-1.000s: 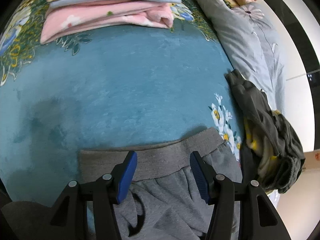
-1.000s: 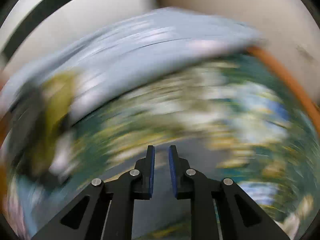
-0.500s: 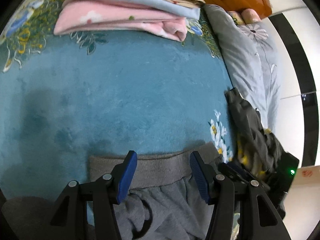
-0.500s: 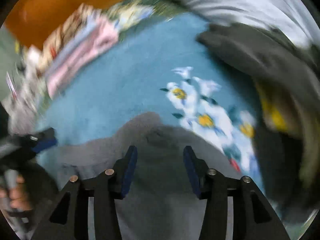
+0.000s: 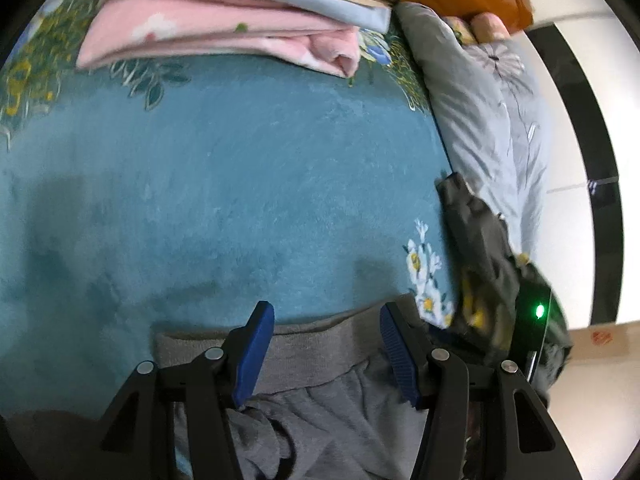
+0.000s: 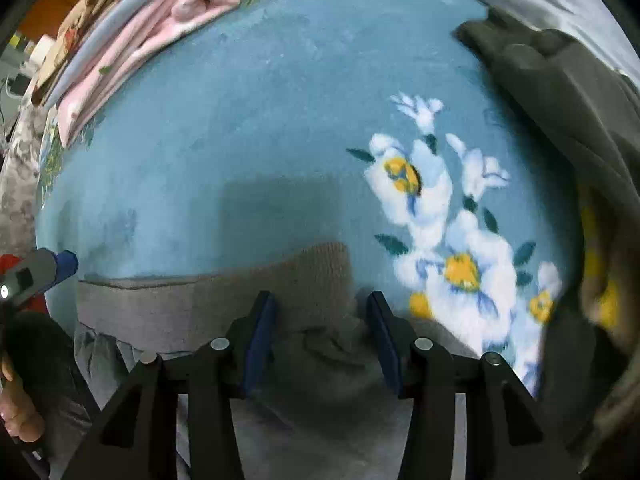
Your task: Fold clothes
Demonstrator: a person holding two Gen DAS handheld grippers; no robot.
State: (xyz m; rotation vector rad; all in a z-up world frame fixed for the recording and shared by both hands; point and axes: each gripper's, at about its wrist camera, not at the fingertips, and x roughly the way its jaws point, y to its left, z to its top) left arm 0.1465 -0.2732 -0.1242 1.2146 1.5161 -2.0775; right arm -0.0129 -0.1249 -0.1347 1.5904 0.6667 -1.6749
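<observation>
Grey sweatpants (image 5: 320, 412) lie on a teal floral blanket (image 5: 240, 200), their ribbed waistband (image 5: 320, 340) facing away from me. My left gripper (image 5: 326, 344) is open and hovers over the middle of the waistband. My right gripper (image 6: 322, 332) is open over the right end of the waistband (image 6: 224, 296); the pants (image 6: 320, 400) fill the space below it. The right gripper's body shows at the right in the left wrist view (image 5: 536, 320). The left gripper's tip (image 6: 44, 268) shows at the far left of the right wrist view.
A stack of folded clothes (image 5: 240, 16), pink at the bottom, lies at the far edge of the blanket. A dark olive garment with yellow (image 5: 484, 248) is heaped at the right edge, beside a grey quilt (image 5: 492, 112). White floor lies beyond.
The right gripper swung round from the bed's side, opened, and came down over the waistband's right end. The left gripper stayed open and shifted slightly forward over the waistband.
</observation>
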